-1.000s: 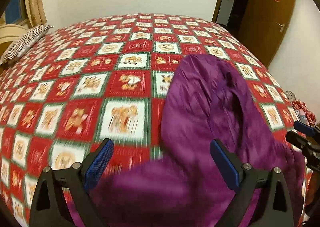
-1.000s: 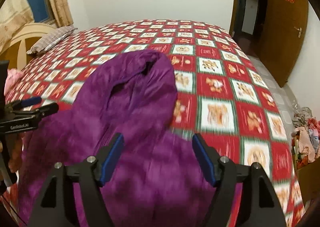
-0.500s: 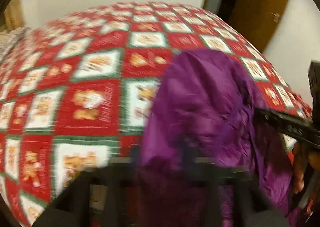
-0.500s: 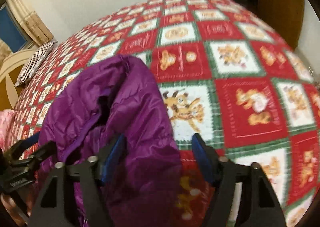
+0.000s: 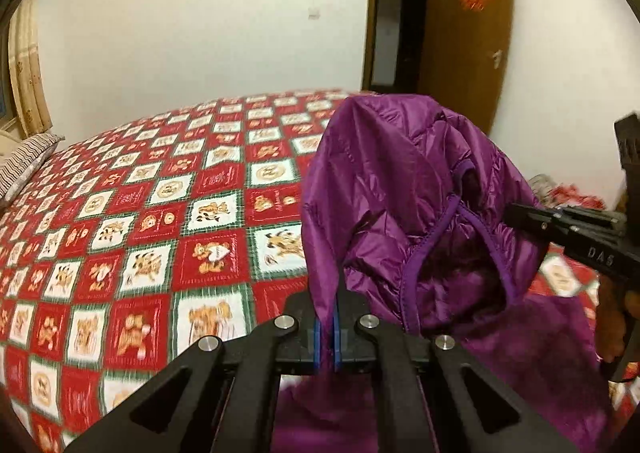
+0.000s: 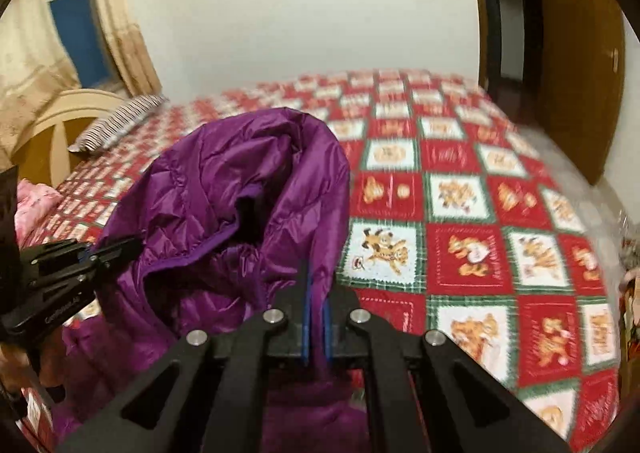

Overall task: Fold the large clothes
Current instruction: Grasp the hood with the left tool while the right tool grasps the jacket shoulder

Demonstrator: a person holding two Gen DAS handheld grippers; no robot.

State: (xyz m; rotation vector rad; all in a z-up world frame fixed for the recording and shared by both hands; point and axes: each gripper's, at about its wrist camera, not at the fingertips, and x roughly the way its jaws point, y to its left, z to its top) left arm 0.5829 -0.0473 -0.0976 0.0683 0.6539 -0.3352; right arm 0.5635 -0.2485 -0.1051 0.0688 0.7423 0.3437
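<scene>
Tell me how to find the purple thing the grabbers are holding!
Look at the big bed with the red-and-white cartoon quilt. Lifted above it hangs a shiny purple puffy jacket, pinched by the left gripper and right gripper. Nothing else is purple.

The jacket (image 5: 404,189) rises over the bed (image 5: 160,237), between the left claw (image 5: 327,327) and right claw (image 6: 316,327). A pillow (image 6: 116,125) lies at the bed's far left; a door (image 5: 468,41) stands behind it, right.
</scene>
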